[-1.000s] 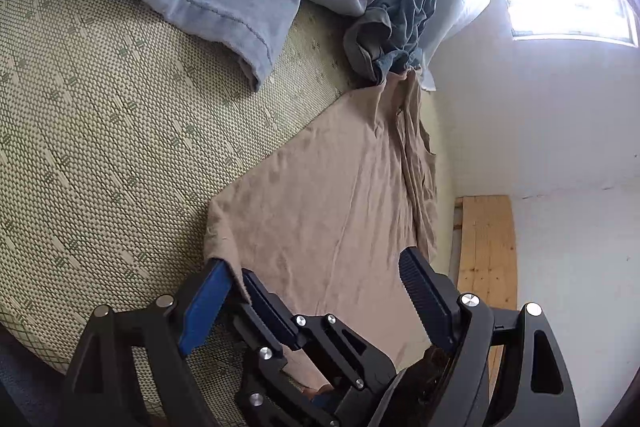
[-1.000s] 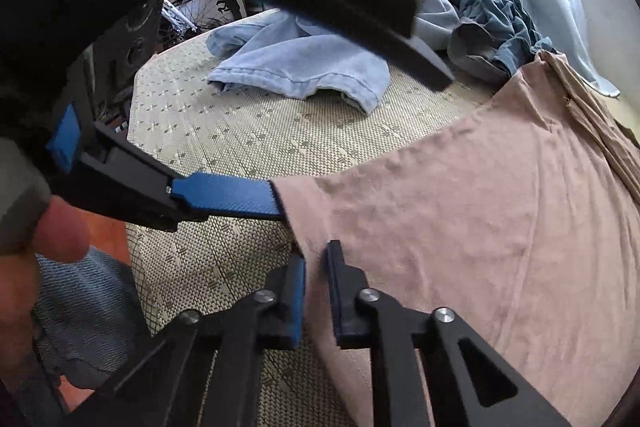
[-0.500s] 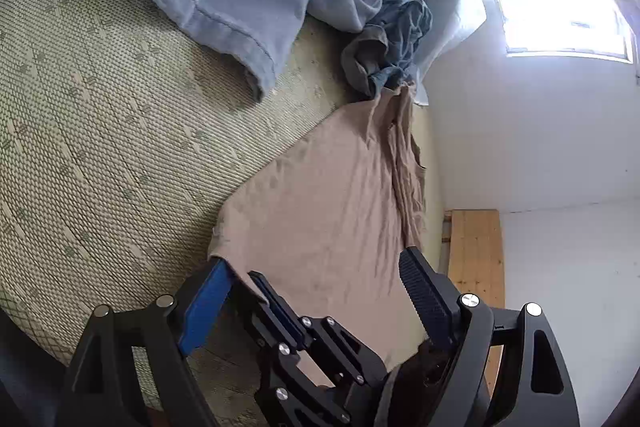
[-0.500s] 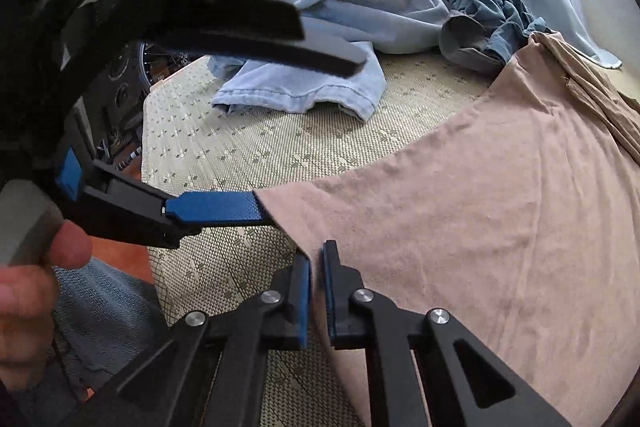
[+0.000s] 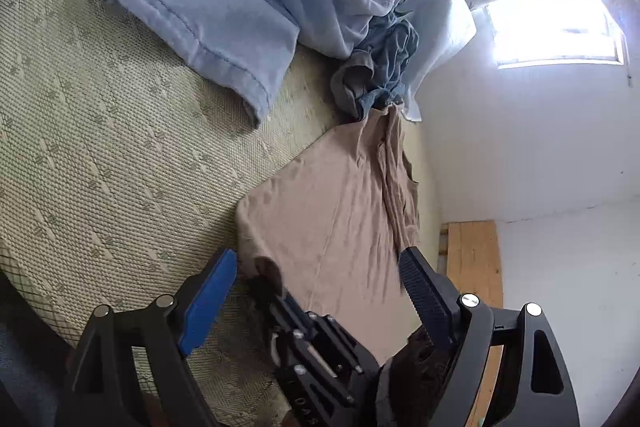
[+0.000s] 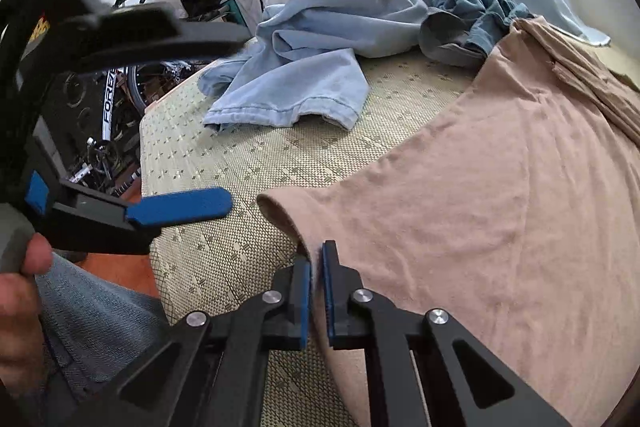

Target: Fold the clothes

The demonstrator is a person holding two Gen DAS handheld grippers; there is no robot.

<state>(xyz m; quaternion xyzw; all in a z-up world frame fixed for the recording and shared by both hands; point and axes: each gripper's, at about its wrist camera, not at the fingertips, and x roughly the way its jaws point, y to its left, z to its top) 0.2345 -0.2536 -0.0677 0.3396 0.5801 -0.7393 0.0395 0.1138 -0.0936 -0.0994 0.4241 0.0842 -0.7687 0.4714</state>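
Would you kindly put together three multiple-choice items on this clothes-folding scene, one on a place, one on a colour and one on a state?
1. Where does the light blue garment lie relative to the tan shirt?
A. On top of it
B. Apart from it, farther up the mat
C. Under it

2. What colour are the fingers' pads?
A. Blue
B. Red
C. Green

3. What is the right gripper doing?
A. Standing wide open
B. Clamping the blue garment
C. Pinching the tan shirt's hem

Answers: 1 B, bare mat lies between them; 2 A, blue strips line the fingers; 3 C, tan fabric sits between its closed jaws.
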